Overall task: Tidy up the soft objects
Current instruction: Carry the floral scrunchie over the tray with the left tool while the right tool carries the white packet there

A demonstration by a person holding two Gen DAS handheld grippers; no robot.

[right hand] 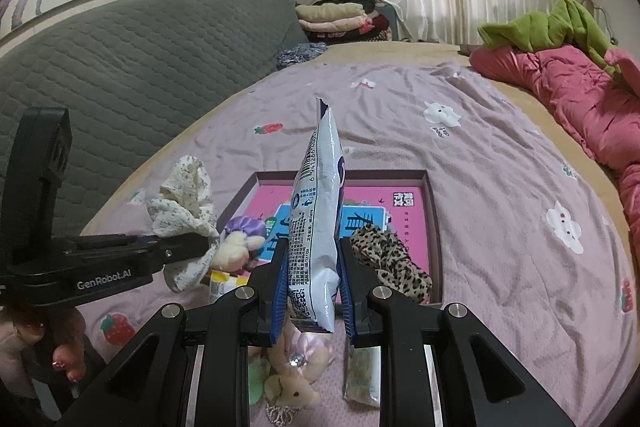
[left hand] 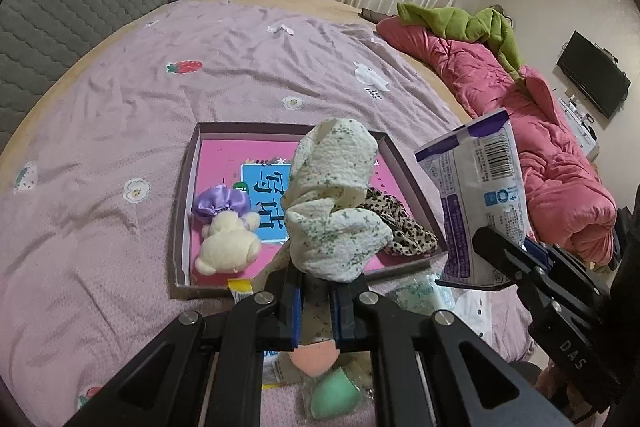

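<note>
— Above the near edge of the box (left hand: 182, 211), your left gripper (left hand: 316, 301) is clamped on the floral cloth (left hand: 336, 203), bunched and standing up from the jaws.

— And my right?

— Your right gripper (right hand: 312, 301) pinches the white packet (right hand: 320, 223) by its lower end, also over the box. It's glossy, so it may slide out. The cloth could drape over the plush bear (left hand: 228, 239) or catch the rim.

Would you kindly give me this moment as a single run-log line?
left gripper: shut on floral cloth | right gripper: shut on white packet | box: holds plush toy, leopard-print fabric | both loads above box
</note>
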